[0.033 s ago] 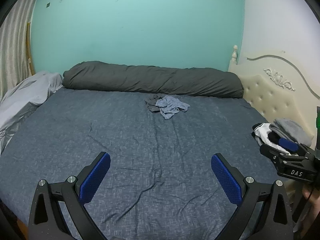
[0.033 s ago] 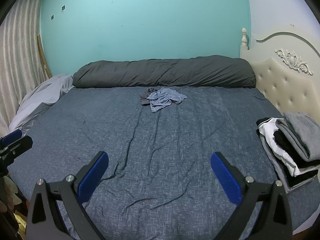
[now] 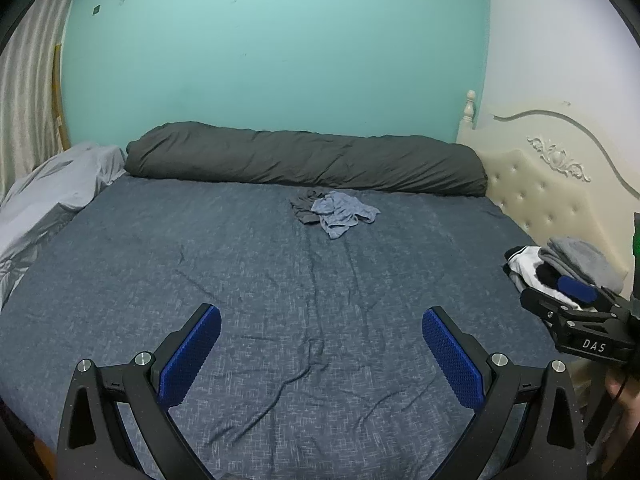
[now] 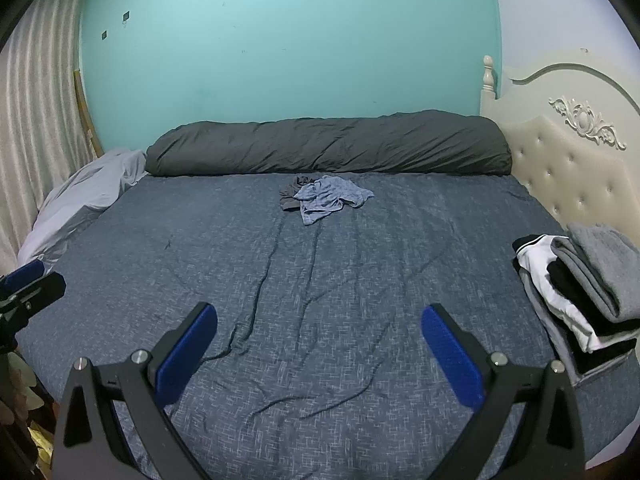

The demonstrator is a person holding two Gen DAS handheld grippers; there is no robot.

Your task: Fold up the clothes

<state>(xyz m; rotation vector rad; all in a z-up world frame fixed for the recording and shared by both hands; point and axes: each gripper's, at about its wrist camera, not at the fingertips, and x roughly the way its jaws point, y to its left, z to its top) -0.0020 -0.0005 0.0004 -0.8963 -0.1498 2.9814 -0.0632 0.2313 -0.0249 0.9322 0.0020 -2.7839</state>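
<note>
A crumpled light blue garment point(image 3: 340, 212) point(image 4: 328, 198) lies on a dark grey one point(image 3: 302, 208) point(image 4: 290, 194), far across the blue bed sheet point(image 3: 280, 280) near the rolled duvet. My left gripper point(image 3: 320, 344) hovers open over the near part of the bed with nothing between its blue pads. My right gripper point(image 4: 320, 344) is likewise open and empty. Each wrist view catches the other gripper at its edge, the right gripper point(image 3: 560, 296) and the left gripper point(image 4: 34, 280). A stack of folded clothes point(image 3: 568, 268) point(image 4: 588, 292), grey, black and white, rests at the bed's right edge.
A rolled dark grey duvet point(image 3: 304, 160) runs along the far side under the teal wall. A light grey sheet point(image 3: 60, 188) is bunched at the left. The cream headboard point(image 4: 568, 176) stands on the right, a curtain point(image 4: 36, 120) on the left. A hand point(image 3: 624, 396) shows at lower right.
</note>
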